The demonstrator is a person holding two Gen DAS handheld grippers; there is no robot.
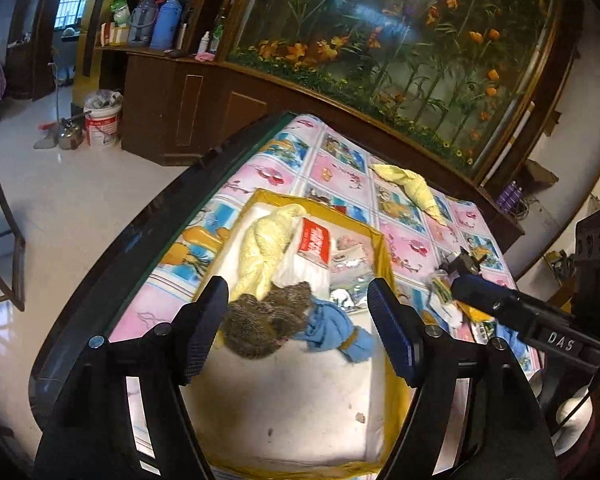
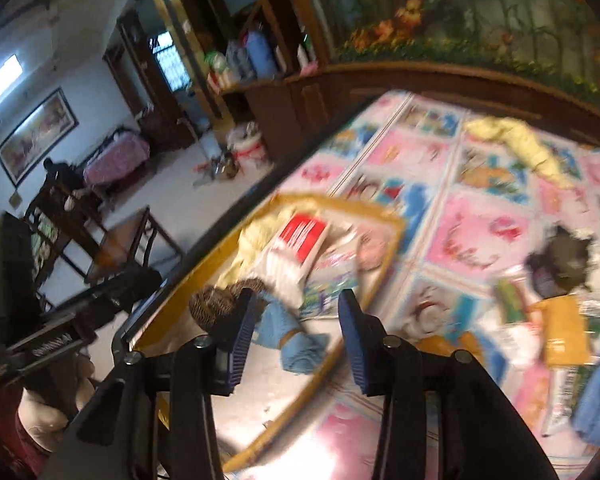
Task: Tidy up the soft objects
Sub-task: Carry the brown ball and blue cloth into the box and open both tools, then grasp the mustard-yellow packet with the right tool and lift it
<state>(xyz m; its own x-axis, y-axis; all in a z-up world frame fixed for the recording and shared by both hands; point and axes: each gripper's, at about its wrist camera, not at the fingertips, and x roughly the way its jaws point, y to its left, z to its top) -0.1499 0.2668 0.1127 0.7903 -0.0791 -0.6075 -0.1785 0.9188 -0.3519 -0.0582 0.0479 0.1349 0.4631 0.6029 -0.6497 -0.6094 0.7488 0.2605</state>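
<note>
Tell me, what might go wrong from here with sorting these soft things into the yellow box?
1. The blue cloth and brown knitted piece lie piled together in the yellow box, so a grab could snag both.
2. The pale yellow cloth lies far across the table, near its back edge; reaching it might push it off.
3. The right view is blurred, so aiming may suffer.

The left wrist view looks steeply down, close over the yellow-rimmed tray (image 1: pixel 384 248) near the surface's (image 1: pixel 340 172) left edge. The blurred right wrist view faces it from the right; both share tray (image 2: pixel 392 224) and far edge.
</note>
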